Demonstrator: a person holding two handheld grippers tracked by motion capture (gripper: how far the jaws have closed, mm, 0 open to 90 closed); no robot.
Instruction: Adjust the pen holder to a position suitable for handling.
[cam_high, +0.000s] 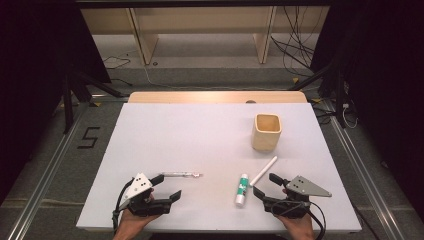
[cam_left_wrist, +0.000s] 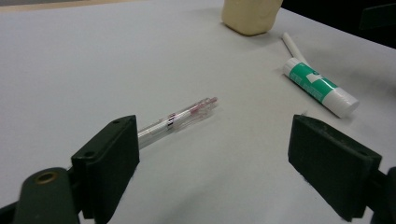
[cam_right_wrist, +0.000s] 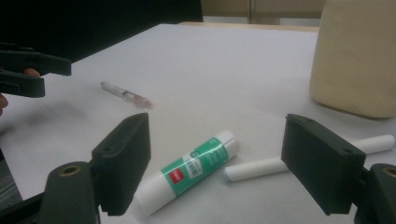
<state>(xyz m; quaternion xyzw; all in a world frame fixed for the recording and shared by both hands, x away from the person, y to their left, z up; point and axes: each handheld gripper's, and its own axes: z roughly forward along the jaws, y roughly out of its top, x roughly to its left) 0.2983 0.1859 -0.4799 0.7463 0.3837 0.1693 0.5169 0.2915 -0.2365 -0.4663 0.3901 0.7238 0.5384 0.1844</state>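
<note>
Both tongs rested low at the near edge of the white table (cam_high: 200, 130), one in each hand, nothing gripped.

Left gripper (cam_high: 169, 186): jaws spread wide, empty. It sat just near of the clear pen (cam_high: 181, 174), which lay flat, roughly left to right, red-tinted tip pointing right. In the left gripper view the pen (cam_left_wrist: 180, 119) ran out from behind my left jaw, so I judged this the item lined up for that hand.

Right gripper (cam_high: 265, 184): jaws likewise spread, empty. The glue stick (cam_high: 242, 189), green label, lay flat just left of it, long axis near to far. The white stick (cam_high: 263, 170) lay slanted beside it, its near end close to the glue stick's far end; touching or not, I could not tell.

The beige cup (cam_high: 266, 132) stood upright, far right, mouth open, apart from all three. Judgement: likely the receptacle; items lay loose, so each needed a flat pinch across its width.
</note>
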